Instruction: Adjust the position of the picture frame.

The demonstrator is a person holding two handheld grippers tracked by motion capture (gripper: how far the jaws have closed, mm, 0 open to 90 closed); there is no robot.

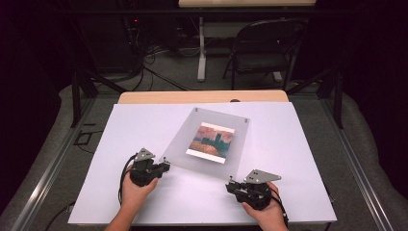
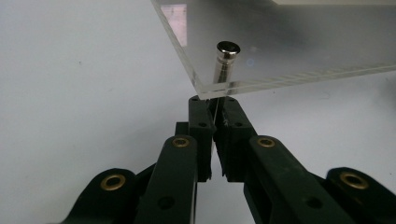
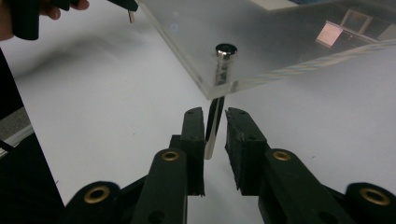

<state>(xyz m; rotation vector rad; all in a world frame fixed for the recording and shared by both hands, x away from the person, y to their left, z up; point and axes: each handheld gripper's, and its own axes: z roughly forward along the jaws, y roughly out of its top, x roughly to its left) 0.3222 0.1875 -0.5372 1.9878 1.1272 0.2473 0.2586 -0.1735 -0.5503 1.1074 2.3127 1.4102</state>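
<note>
A clear acrylic panel (image 1: 211, 139) with a landscape picture (image 1: 211, 141) in it lies tilted on the white table, a metal pin at each corner. My left gripper (image 1: 166, 166) is at the panel's near-left corner. In the left gripper view its jaws (image 2: 215, 103) are shut on the thin pin (image 2: 226, 60) just below the panel's edge (image 2: 289, 42). My right gripper (image 1: 231, 184) is at the near-right corner. Its jaws (image 3: 215, 114) stand either side of that corner's pin (image 3: 212, 130). The pin rests against the left pad, with a gap to the right pad.
A white sheet (image 1: 144, 130) covers the table, with bare room left and right of the panel. Beyond the far edge stand a folding chair (image 1: 264, 48), a table leg (image 1: 201, 48) and cables on the floor. In the right gripper view the other hand (image 3: 28, 14) is at top left.
</note>
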